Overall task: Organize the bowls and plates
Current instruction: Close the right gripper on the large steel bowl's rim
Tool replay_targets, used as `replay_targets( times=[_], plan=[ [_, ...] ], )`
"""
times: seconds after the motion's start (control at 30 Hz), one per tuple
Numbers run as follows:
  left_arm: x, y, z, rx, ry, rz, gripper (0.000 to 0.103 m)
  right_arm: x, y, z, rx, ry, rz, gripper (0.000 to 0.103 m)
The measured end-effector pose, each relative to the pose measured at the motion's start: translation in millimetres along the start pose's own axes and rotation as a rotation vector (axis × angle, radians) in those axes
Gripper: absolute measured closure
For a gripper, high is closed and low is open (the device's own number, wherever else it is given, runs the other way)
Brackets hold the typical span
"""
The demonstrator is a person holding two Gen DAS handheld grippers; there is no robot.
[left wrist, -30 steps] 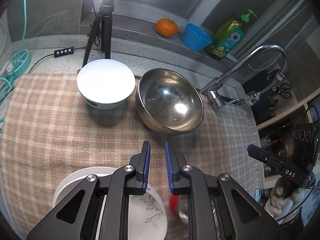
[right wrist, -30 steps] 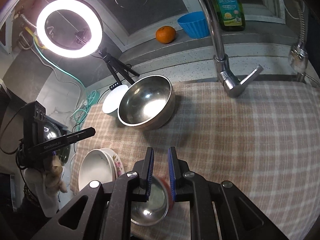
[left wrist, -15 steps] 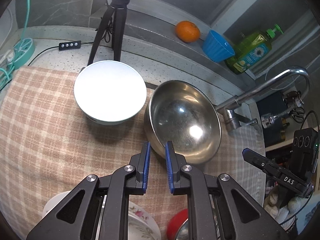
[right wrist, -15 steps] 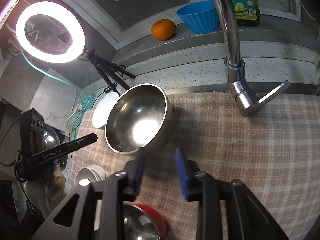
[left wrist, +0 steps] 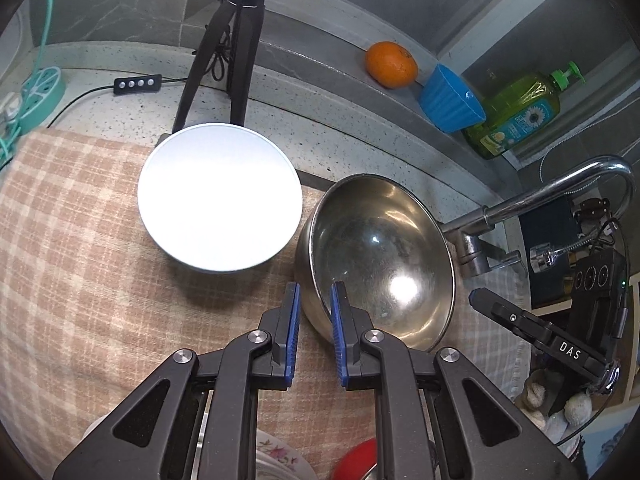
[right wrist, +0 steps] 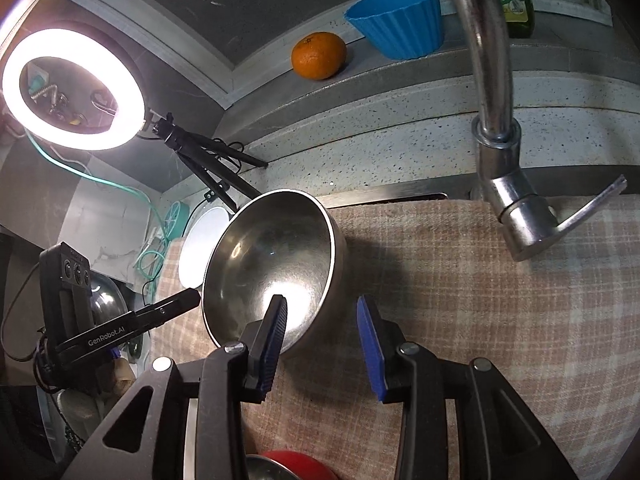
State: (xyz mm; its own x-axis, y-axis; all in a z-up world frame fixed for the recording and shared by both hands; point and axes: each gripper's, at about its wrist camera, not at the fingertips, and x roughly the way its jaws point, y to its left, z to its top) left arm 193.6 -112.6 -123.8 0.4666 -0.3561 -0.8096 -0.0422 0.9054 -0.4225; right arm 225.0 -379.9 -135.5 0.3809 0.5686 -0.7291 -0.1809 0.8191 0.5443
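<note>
Bowls and plates sit on a checked cloth (left wrist: pixel 80 280) spread over the counter. Nearest, at the bottom edge of both views, are the rim of a red bowl (right wrist: pixel 296 462) with a steel inside and, in the left wrist view, a flower-patterned plate (left wrist: pixel 276 454), both partly hidden by the gripper bodies. Above the cloth, the left gripper (left wrist: pixel 314 334) has its blue pads a narrow gap apart with nothing between them; its tips show against the near wall of the steel bowl (left wrist: pixel 380 264), and I cannot tell whether they touch it. The right gripper (right wrist: pixel 322 342) stands with its jaws parted and empty, its left pad in front of that bowl's near rim. Just beside the steel bowl lies a white bowl (left wrist: pixel 220 200), the two nearly touching. Farther off stand a tripod (left wrist: pixel 236 40) with a ring light (right wrist: pixel 72 88), and the tap (right wrist: pixel 500 140). On the back ledge sit an orange (right wrist: pixel 319 56), a blue ribbed cup (right wrist: pixel 400 20) and a green soap bottle (left wrist: pixel 516 116).
</note>
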Motion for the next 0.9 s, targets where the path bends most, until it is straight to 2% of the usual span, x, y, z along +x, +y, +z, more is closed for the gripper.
replay_targets(
  times=[0.43, 0.6, 0.67, 0.9],
  plan=[
    [12.5, -3.1, 6.4, 0.012, 0.008, 0.005, 0.089, 15.3, -6.6, 12.8, 0.055, -0.005, -0.004, 0.071],
    [14.9, -2.5, 8.0, 0.012, 0.009, 0.013, 0.089, 23.6, -3.9, 15.0, 0.048, 0.011, -0.009, 0.077],
    [16.9, -1.3, 8.3, 0.009, 0.013, 0.022, 0.089, 27.1, -3.9, 15.1, 0.053, 0.022, -0.006, 0.085],
    [22.2, -3.3, 9.3, 0.020, 0.014, 0.033, 0.090, 30.2, -6.8, 13.6, 0.068, 0.036, -0.001, 0.092]
  ],
)
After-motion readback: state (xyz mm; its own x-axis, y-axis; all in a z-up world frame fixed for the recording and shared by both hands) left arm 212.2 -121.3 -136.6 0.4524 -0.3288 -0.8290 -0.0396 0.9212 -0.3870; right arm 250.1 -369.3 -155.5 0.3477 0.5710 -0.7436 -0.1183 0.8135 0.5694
